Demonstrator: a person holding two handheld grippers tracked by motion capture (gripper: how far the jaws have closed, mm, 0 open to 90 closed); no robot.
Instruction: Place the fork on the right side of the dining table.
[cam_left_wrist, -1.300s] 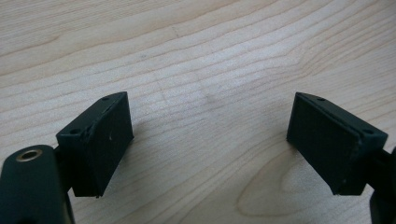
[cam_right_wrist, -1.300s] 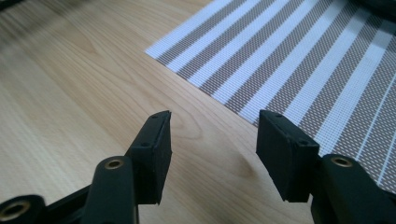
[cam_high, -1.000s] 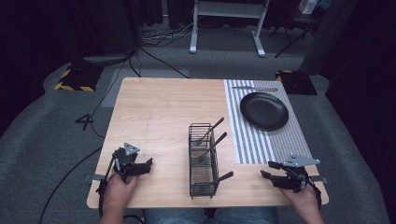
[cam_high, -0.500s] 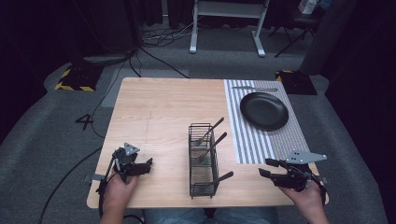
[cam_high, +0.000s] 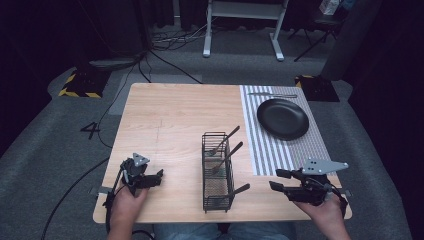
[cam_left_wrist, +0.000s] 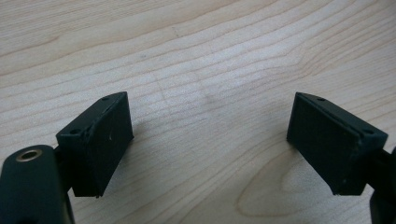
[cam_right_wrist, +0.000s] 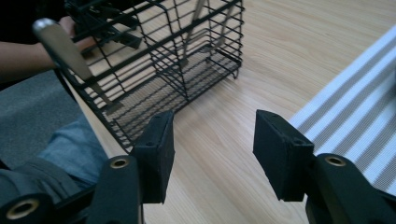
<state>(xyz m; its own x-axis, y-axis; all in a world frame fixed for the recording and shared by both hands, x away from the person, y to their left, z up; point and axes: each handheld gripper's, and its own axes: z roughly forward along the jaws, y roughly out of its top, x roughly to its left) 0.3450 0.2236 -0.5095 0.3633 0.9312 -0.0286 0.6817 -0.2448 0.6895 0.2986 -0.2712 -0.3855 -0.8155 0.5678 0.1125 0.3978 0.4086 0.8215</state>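
A black wire basket (cam_high: 218, 172) stands near the table's front edge with three utensils leaning out to the right. Their handles (cam_high: 231, 150) are dark. My right gripper (cam_high: 276, 181) hovers above the table to the right of the basket, pointing at it, open and holding nothing. In the right gripper view the basket (cam_right_wrist: 163, 60) lies just ahead of the open jaws (cam_right_wrist: 212, 140), and one metal handle (cam_right_wrist: 60, 46) sticks out at the left. My left gripper (cam_high: 156, 177) rests low at the front left, open over bare wood (cam_left_wrist: 210, 140).
A black plate (cam_high: 282, 118) sits on a striped placemat (cam_high: 270, 150) at the right of the wooden table (cam_high: 170, 115). One more utensil (cam_high: 272, 95) lies beyond the plate. Cables and a stand's legs are on the floor behind.
My right gripper has risen and shifted a little left, toward the basket. The left gripper has stayed where it was.
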